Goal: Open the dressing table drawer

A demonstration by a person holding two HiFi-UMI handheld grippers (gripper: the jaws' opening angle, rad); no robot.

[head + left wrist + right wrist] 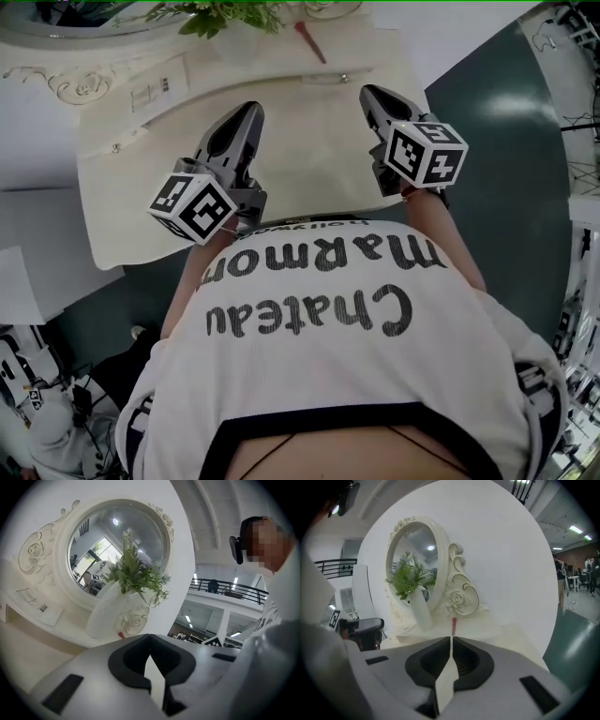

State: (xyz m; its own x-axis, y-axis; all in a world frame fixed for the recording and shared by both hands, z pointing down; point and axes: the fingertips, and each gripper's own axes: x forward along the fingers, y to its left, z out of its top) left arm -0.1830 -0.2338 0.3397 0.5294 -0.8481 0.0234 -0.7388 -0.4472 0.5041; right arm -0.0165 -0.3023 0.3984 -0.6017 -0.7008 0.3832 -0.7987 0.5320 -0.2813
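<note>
Closest to us in the head view: white shirt with black lettering (328, 319), filling the lower frame.

Left gripper (249, 111), grey-black, with its black-and-white marker cube (192, 206), is held just past the shirt. Its own view shows the jaw tips meeting, with nothing between them. We record it as closed and empty.

Right gripper (367, 92), with its marker cube (427, 152), is held beside the left at about the same reach, the two well apart. Its own view shows the jaws pressed together along their front edge and empty.

Cream dressing table (281, 89) with a curved front edge lies ahead. The drawer (309, 159), a plain cream panel carrying two small round knobs (116, 147), sits below that edge, and both grippers appear over it. We cannot tell from this angle whether it is drawn out, nor whether either gripper touches it.

On the table top:
- a round mirror in an ornate white frame (117, 545)
- a white vase (110, 618) holding a green plant (136, 576)
- a thin red stick-like object (312, 42), too small to identify

Dark green floor (506, 187) shows on the right.
</note>
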